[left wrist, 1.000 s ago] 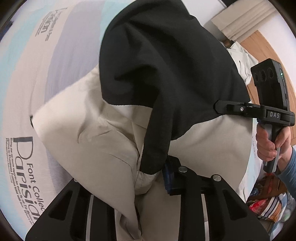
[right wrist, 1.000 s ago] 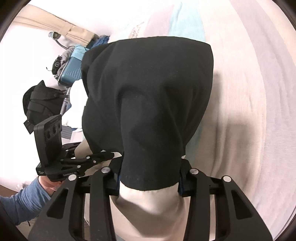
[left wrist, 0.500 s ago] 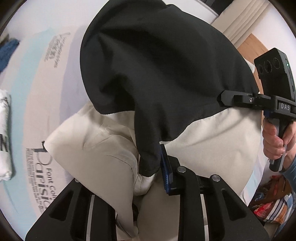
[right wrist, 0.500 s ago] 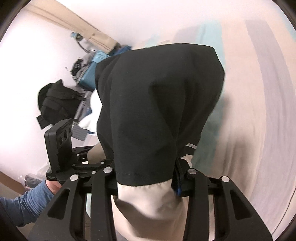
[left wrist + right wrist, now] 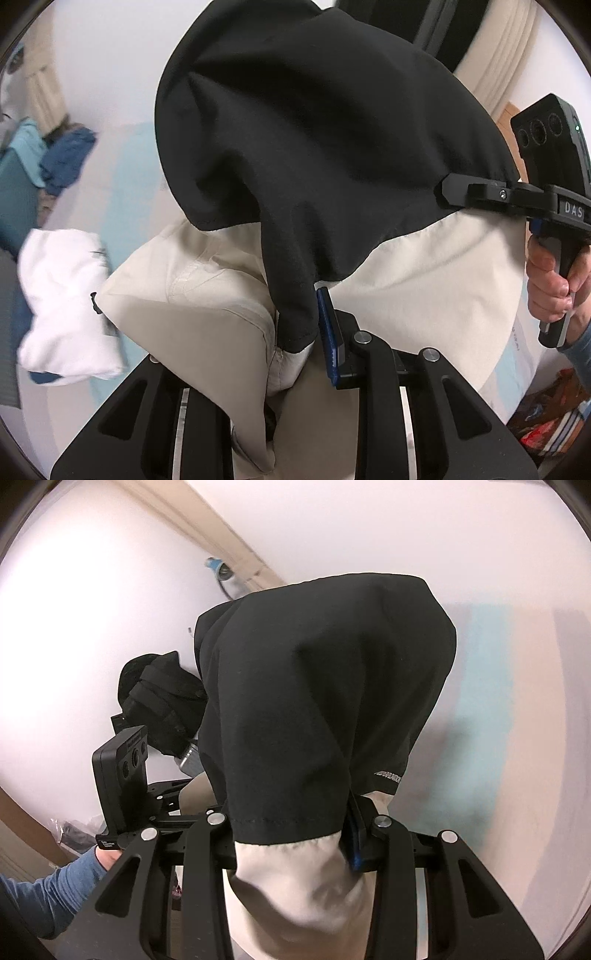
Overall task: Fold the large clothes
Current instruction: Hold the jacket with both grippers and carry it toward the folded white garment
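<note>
Both grippers, the left gripper (image 5: pixel 295 347) and the right gripper (image 5: pixel 291 834), are pinching the soft, limp black-and-beige garment (image 5: pixel 314 147) at its seam, filling mid-frame; it is sagging, likely light, best gripped along edges.

I count two hand-held grippers, my left (image 5: pixel 295 354) and my right (image 5: pixel 291 834), one black-and-beige garment (image 5: pixel 332 147) between them, one folded white garment (image 5: pixel 62 295), one blue cloth heap (image 5: pixel 64 155) and one black bag (image 5: pixel 162 698).

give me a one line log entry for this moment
phase: lift | left claw: shut on black and beige garment | right claw: shut on same garment | folded white shirt: on bed
</note>
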